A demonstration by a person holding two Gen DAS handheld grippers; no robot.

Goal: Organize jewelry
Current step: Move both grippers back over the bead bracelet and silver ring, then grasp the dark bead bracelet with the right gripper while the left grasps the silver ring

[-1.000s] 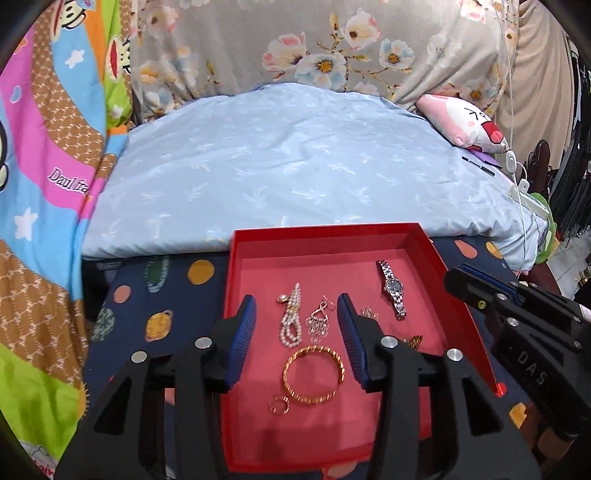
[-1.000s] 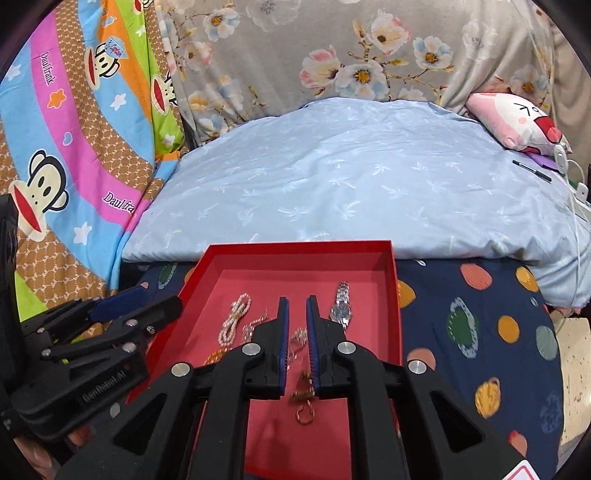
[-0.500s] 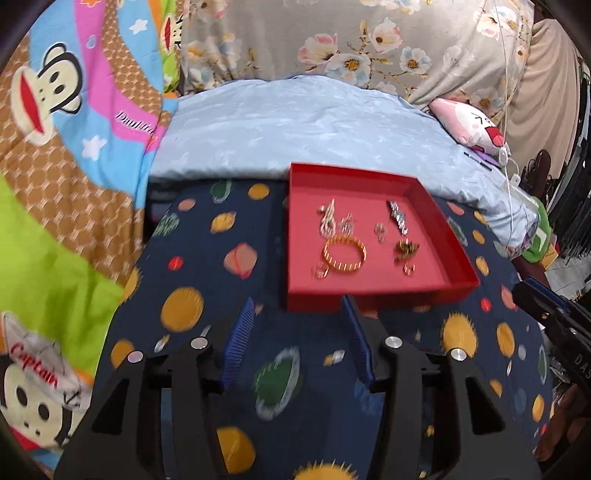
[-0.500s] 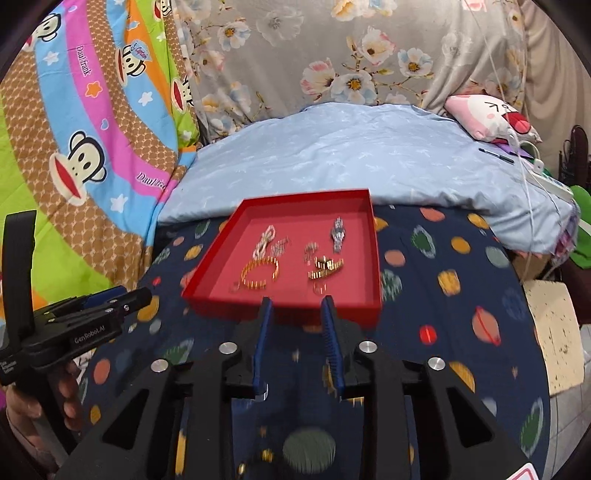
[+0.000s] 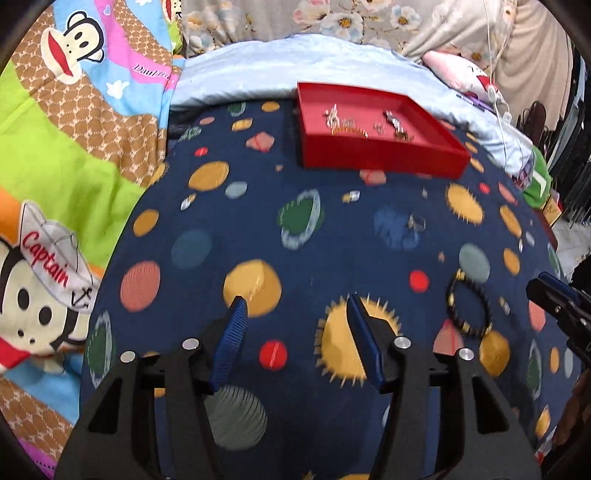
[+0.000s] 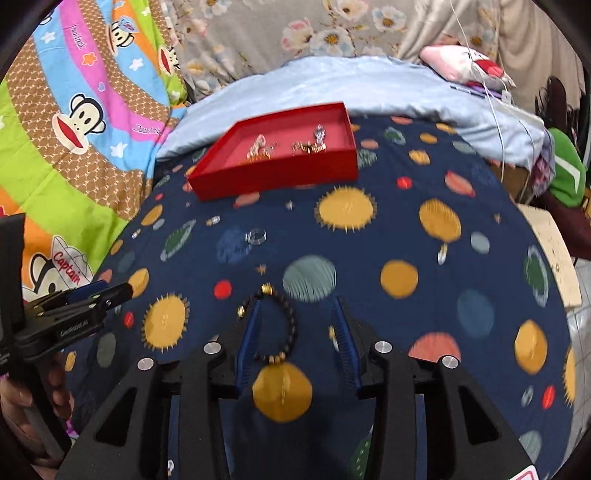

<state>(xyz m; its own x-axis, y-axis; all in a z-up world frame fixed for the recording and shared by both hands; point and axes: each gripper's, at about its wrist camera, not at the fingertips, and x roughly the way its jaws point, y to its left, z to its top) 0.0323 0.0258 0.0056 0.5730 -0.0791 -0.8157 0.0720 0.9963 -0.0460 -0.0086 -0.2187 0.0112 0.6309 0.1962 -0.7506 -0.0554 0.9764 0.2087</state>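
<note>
Right gripper spread wide over black beaded bracelet, near planet-print cloth's front edge. Left gripper wide, empty. Bracelet light, floppy; pinch one bead strand.

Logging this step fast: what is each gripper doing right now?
Left gripper: open, holding nothing.
Right gripper: open, empty, around the black bead bracelet on the bedspread.

A bed under a navy sheet printed with coloured planets. Behind it lie a pale blue duvet, a floral cloth and a pink plush pillow; a bright monkey-cartoon blanket sits left.
</note>
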